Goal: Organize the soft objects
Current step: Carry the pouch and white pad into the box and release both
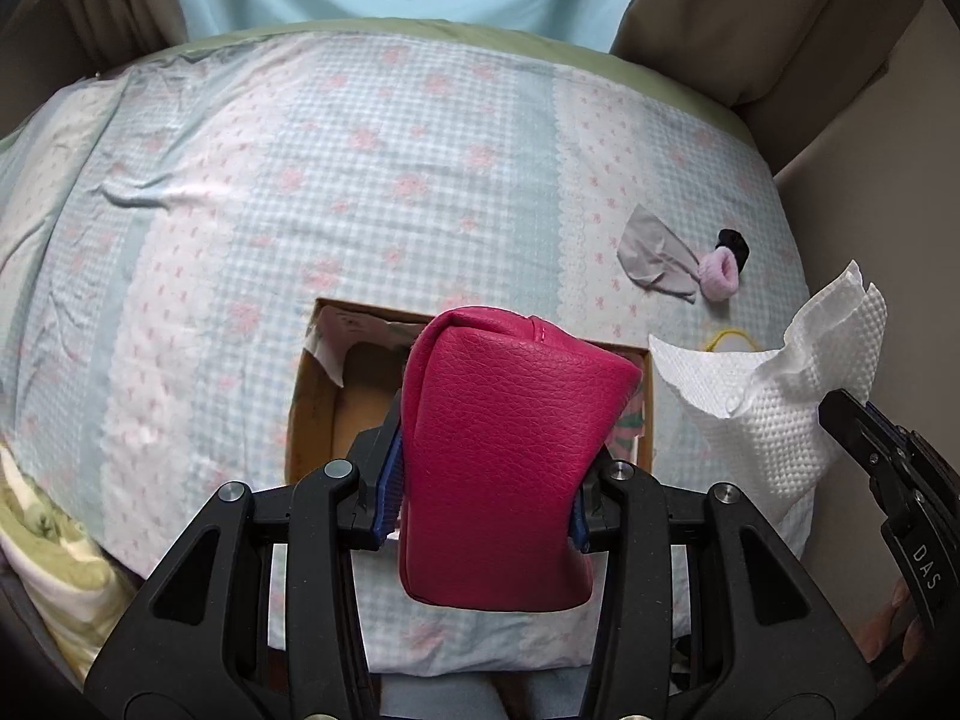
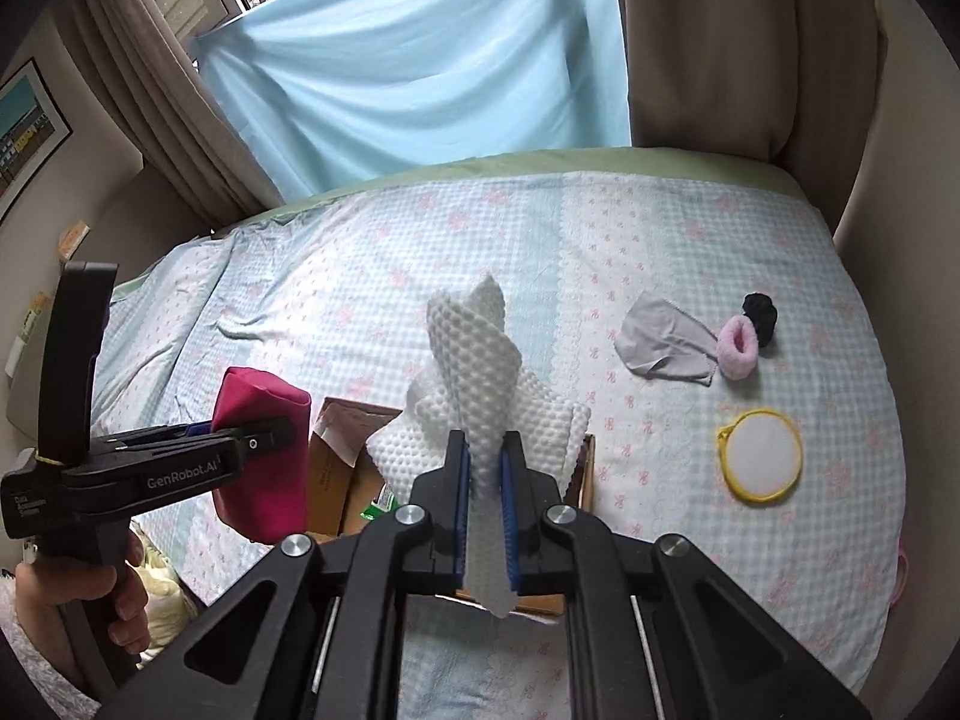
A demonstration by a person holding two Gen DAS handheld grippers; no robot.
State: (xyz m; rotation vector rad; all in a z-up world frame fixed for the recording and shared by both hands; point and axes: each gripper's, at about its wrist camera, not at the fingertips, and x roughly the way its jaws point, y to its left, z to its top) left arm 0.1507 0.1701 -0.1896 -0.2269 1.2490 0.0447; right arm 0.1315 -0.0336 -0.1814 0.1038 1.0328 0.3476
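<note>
Over the cardboard box (image 1: 312, 414), interior mostly hidden, left gripper (image 1: 486, 480) clamped a plump magenta pouch (image 1: 504, 456); right gripper (image 2: 485, 492) pinched crumpled white paper towel (image 2: 480, 372).

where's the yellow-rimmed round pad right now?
The yellow-rimmed round pad lies flat on the bedspread, right of the cardboard box in the right wrist view, just nearer than the pink scrunchie and grey cloth; neither gripper touches it.
</note>
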